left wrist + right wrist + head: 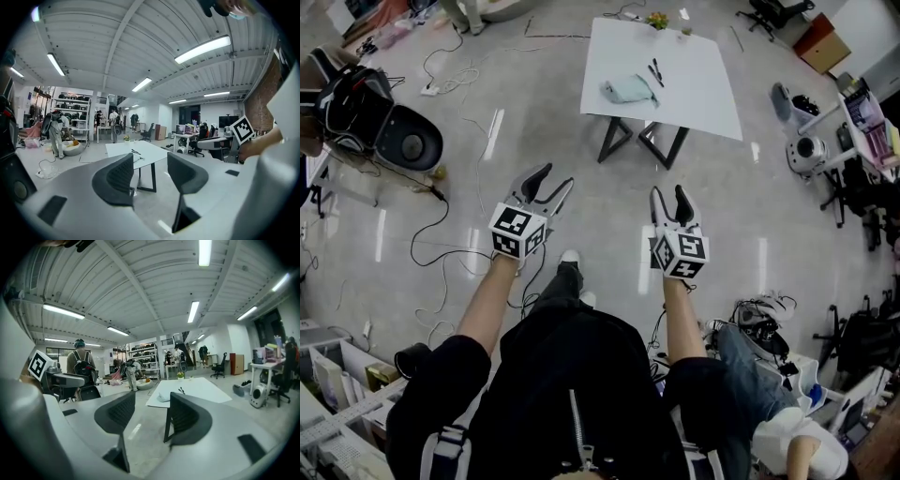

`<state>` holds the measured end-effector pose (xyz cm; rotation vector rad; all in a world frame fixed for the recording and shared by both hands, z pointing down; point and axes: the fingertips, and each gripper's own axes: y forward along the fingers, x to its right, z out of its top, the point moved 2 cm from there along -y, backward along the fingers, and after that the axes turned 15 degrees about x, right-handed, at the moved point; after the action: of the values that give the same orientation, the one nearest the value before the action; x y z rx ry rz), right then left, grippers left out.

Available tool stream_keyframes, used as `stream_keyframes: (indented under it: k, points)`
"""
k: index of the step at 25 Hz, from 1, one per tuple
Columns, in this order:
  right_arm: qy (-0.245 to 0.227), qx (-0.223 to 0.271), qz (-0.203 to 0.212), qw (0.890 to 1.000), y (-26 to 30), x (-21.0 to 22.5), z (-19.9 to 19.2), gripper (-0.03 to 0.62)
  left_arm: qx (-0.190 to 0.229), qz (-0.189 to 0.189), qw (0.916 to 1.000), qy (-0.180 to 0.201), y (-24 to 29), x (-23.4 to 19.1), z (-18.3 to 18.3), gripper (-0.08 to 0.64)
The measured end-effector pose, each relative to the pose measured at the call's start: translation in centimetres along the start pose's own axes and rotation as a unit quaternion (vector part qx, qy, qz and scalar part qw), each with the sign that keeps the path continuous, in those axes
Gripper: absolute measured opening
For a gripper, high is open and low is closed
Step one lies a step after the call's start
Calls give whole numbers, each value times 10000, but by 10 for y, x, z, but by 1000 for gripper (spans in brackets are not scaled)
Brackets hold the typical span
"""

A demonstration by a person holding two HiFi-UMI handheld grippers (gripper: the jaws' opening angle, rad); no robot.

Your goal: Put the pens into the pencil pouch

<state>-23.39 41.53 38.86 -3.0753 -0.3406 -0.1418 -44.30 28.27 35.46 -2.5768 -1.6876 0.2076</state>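
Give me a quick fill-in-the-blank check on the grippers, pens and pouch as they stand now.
1. The left gripper and the right gripper are both ____, with nothing between their jaws.
2. In the head view, the pens lie on the white table just to the ____ of the pencil pouch.
3. The small plant stands at the table's ____ edge, seen from the person.

Missing words: open; right; far

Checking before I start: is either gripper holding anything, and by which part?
Nothing is held: the left gripper and right gripper both stand open and empty.
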Motion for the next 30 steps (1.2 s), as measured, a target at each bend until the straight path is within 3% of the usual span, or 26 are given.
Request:
stream_keyframes:
  k: [11,24,30]
  points:
    - [-22,-102,-127,9999,96,60,-9,225,22,-132,9999,-98,120,-45,-25,229]
    - [-107,-70,-483,9988,263,145,12,225,-36,-690,9975,-148,312,-126,-29,229]
    - [-82,-13,-532,9986,310,164,18,225,-91,-705,9972,-213,356,-155,-34,230]
